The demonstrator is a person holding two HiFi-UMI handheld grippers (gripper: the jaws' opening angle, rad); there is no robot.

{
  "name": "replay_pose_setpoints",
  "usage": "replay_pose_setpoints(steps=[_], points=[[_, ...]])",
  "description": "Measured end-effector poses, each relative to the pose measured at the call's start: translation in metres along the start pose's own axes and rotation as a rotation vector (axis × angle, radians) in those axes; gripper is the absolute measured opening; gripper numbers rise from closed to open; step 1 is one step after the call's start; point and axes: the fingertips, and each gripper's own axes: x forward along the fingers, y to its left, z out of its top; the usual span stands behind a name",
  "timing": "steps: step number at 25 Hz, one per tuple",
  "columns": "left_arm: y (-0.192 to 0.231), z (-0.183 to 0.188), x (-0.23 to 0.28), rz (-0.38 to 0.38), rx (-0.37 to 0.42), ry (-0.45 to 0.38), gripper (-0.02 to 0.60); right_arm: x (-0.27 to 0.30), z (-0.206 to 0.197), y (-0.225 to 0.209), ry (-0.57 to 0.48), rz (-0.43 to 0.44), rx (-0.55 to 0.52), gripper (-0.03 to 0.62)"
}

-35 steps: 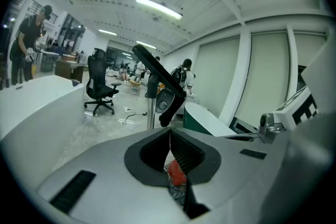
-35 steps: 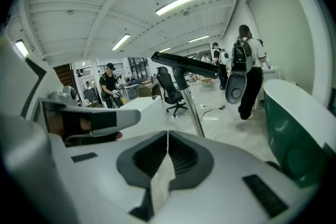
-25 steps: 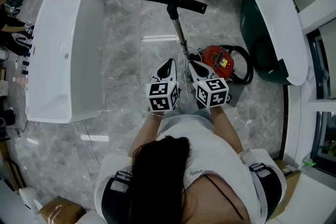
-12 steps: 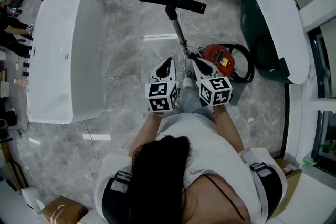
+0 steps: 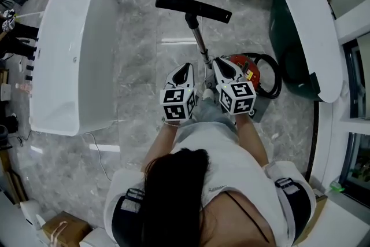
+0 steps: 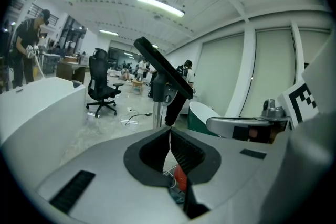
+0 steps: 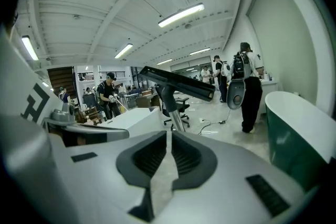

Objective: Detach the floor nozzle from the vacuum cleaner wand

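1. Since a second ago, the right hand-held gripper (image 5: 222, 65) is seen shifted slightly along the wand (image 5: 200, 42); it and the left hand-held gripper (image 5: 185, 70) are pressed together, empty.
2. Farther off, the floor nozzle (image 5: 193, 7) is seen lying on the floor, attached to the wand; detachment is judged not yet begun.

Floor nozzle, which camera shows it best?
The head view: the whole floor nozzle shows from above, at the end of the wand. Both gripper views catch it from low down, as a slanted dark bar.
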Motion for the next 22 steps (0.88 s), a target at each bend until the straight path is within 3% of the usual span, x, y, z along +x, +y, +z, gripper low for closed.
replay_pose_setpoints(steps=[7, 10, 22], points=[[0.008, 0.013, 0.018, 0.047, -0.003, -0.049, 0.006, 0.013, 0.015, -0.022, -0.008, -0.028, -0.02, 0.021], [0.01, 0.014, 0.028, 0.054, -0.007, -0.042, 0.006, 0.02, 0.027, -0.028, -0.018, -0.012, -0.04, 0.139], [0.017, 0.018, 0.061, 0.087, -0.016, -0.012, 0.006, 0.042, 0.068, -0.05, -0.059, -0.029, -0.232, 0.215]])
